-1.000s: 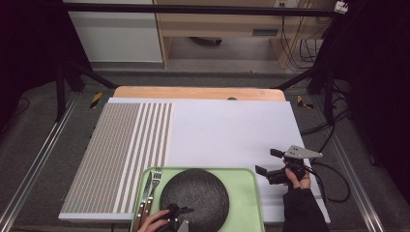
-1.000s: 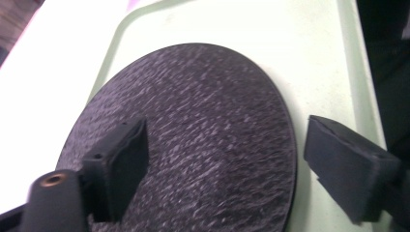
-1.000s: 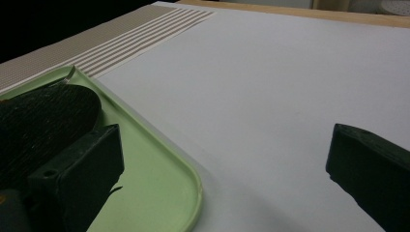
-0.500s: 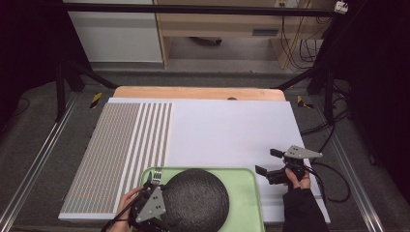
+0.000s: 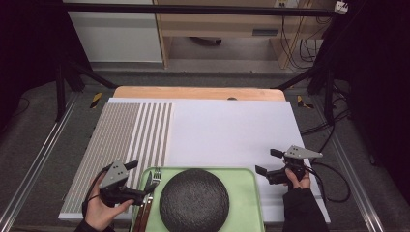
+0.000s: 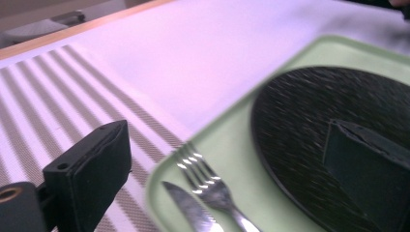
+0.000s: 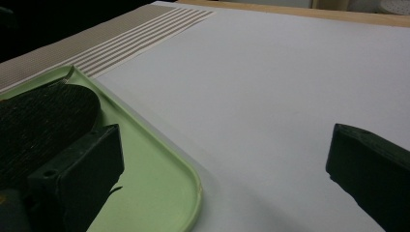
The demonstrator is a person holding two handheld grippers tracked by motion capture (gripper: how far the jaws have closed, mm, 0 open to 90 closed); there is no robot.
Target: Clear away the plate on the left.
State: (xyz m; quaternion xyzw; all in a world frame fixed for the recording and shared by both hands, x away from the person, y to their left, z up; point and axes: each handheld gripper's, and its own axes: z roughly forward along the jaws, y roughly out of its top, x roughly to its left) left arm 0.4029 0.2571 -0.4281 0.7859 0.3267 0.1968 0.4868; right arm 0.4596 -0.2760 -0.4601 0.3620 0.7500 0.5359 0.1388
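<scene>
Left gripper (image 5: 138, 181) sits just left of the green tray (image 5: 249, 193), jaws spread wide — they've just been opening, nothing between them. Fork (image 5: 153, 186) and knife (image 5: 145, 193) lie side by side right in front of its tips, at the tray's left edge; black plate (image 5: 194, 199) beyond them. Right gripper (image 5: 266, 163) hovers off the tray's right corner, jaws apart, empty.

Likely step: pick the cutlery. Come in low along the handles, straddle one piece only, stay off the plate rim.

Left gripper view shows fork tines (image 6: 193, 166) and knife tip (image 6: 181, 198) clearly — high view blurs them. Right gripper view adds the tray's corner lip (image 7: 193, 193).
</scene>
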